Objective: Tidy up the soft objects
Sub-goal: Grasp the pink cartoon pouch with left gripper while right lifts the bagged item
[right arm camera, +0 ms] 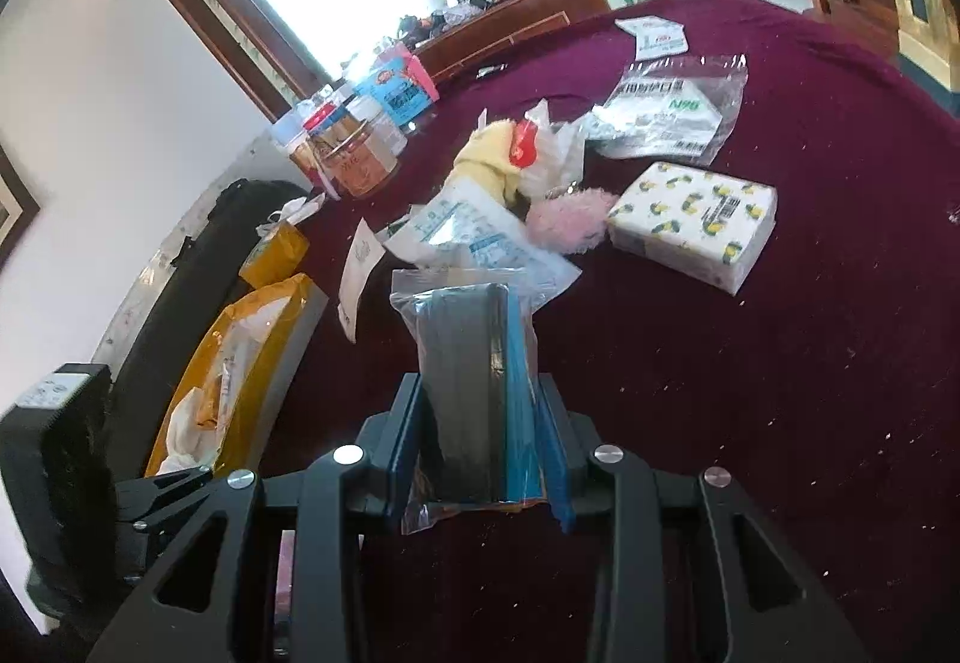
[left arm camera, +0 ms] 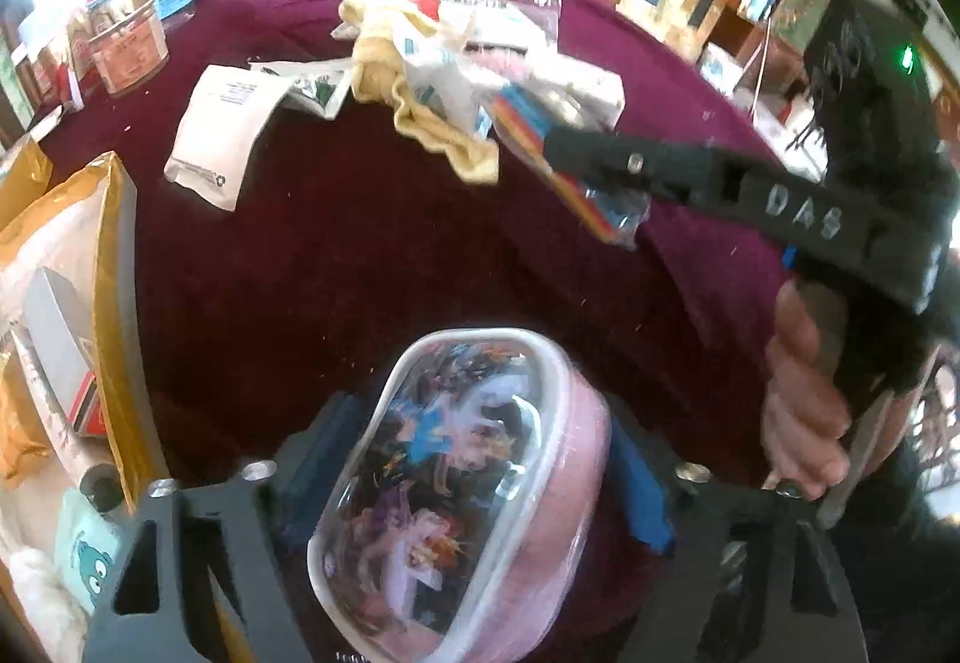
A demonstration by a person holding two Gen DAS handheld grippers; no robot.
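- The yellow mailer bag (left arm camera: pixel 114 267) gapes at the left edge of the bench (left arm camera: pixel 360 255), the landmark for the drop.
- The left claw (left arm camera: pixel 474 489) stands wide around a pink pouch (left arm camera: pixel 480 483), long axis along the fingers; whether the pads press it I cannot tell. This claw is nearer the bag.
- The right claw (right arm camera: pixel 480 453), further right of the bag, grips a clear bagged pack (right arm camera: pixel 474 381) standing upright between narrowed pads.

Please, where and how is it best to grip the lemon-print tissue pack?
Probably across the short width of the tissue pack, coming from above: it lies flat and apart on the cloth, with both long sides free. The soft wrap will likely squash a little.
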